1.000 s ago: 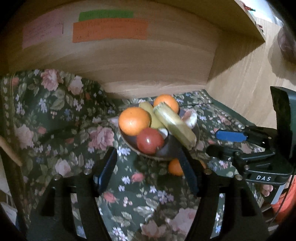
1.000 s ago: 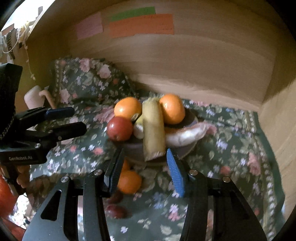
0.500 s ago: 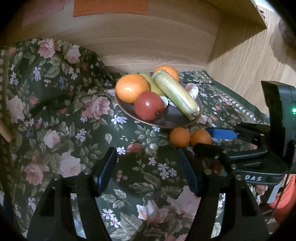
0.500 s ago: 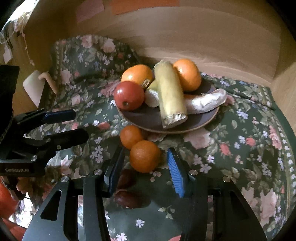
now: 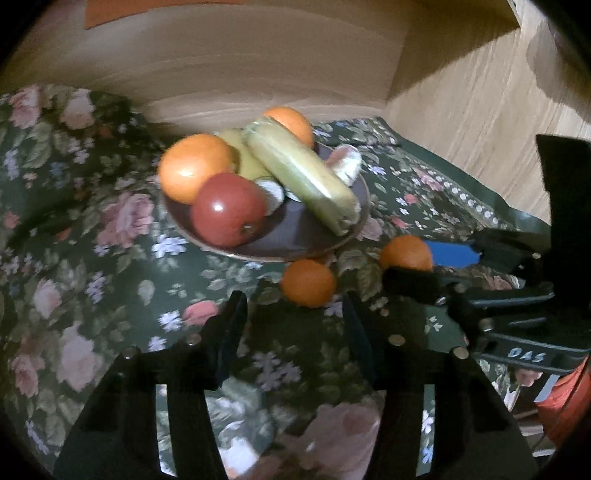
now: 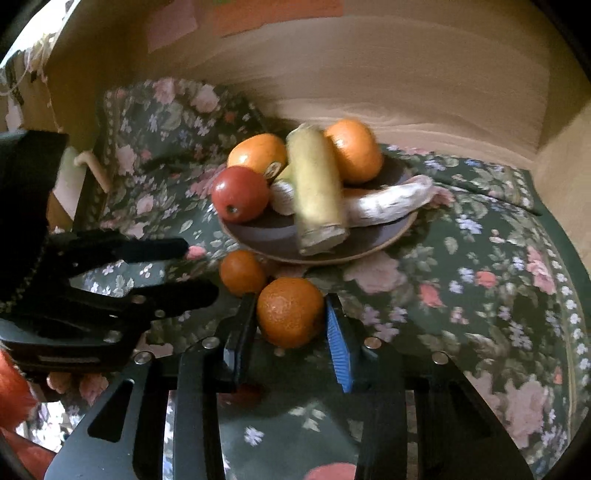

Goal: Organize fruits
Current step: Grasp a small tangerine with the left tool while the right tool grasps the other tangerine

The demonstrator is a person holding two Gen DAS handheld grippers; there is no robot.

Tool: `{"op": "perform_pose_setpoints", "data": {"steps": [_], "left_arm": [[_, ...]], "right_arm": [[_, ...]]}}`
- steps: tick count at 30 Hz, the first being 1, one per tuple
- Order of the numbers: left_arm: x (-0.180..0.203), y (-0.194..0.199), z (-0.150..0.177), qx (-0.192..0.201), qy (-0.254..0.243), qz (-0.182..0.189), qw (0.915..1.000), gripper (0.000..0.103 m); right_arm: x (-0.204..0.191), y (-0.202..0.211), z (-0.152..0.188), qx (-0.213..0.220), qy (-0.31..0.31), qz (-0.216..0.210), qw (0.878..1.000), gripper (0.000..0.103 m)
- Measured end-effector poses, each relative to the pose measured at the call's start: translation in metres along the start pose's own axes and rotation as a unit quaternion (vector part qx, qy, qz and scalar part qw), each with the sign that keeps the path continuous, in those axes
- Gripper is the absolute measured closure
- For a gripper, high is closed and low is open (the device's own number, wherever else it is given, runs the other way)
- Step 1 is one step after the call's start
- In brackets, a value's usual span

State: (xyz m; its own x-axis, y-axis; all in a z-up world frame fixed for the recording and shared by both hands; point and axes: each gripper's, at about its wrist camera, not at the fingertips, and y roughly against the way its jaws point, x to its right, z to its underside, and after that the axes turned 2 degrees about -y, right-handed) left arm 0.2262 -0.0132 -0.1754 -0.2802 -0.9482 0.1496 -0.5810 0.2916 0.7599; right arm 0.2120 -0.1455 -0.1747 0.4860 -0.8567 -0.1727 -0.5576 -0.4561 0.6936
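A brown plate (image 6: pixel 391 236) on the floral cloth holds a red apple (image 6: pixel 240 194), two oranges, a green-yellow vegetable (image 6: pixel 317 192) and a pale root. Two small oranges lie on the cloth in front of the plate. My right gripper (image 6: pixel 290 328) is open with its fingers on either side of the nearer small orange (image 6: pixel 290 312); whether they touch it is unclear. The other small orange (image 6: pixel 242 272) sits just left of it. My left gripper (image 5: pixel 295 317) is open and empty, just short of that orange (image 5: pixel 308 282). The plate also shows in the left wrist view (image 5: pixel 295 243).
A wooden back wall (image 6: pixel 406 85) and side wall (image 5: pixel 480 110) enclose the cloth-covered surface. Dark fruit (image 6: pixel 240 395) lies under my right gripper. Coloured paper labels (image 6: pixel 280 14) are stuck on the back wall.
Both grippers have moved forward and lower toward the two small oranges. The right gripper's fingers now straddle the nearer orange, which was ahead of them before.
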Motion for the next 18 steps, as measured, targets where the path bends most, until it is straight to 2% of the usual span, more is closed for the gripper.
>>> {"op": "perform_pose_setpoints", "data": {"steps": [4, 6, 12, 18], "left_arm": [[0.009, -0.011, -0.005, -0.005, -0.009, -0.006, 0.9999, 0.055], [0.011, -0.017, -0.007, -0.009, -0.008, -0.008, 0.9999, 0.062], [0.014, -0.024, -0.008, -0.011, -0.014, -0.025, 0.9995, 0.069], [0.008, -0.016, -0.009, -0.006, -0.001, -0.01, 0.9999, 0.069]], "right_arm": [[0.013, 0.011, 0.001, 0.009, -0.015, 0.007, 1.0, 0.07], [0.017, 0.013, 0.001, 0.01, -0.018, 0.009, 1.0, 0.07], [0.025, 0.018, 0.0, 0.015, -0.022, 0.012, 1.0, 0.07], [0.029, 0.019, -0.005, 0.02, -0.021, 0.011, 1.0, 0.069]]}}
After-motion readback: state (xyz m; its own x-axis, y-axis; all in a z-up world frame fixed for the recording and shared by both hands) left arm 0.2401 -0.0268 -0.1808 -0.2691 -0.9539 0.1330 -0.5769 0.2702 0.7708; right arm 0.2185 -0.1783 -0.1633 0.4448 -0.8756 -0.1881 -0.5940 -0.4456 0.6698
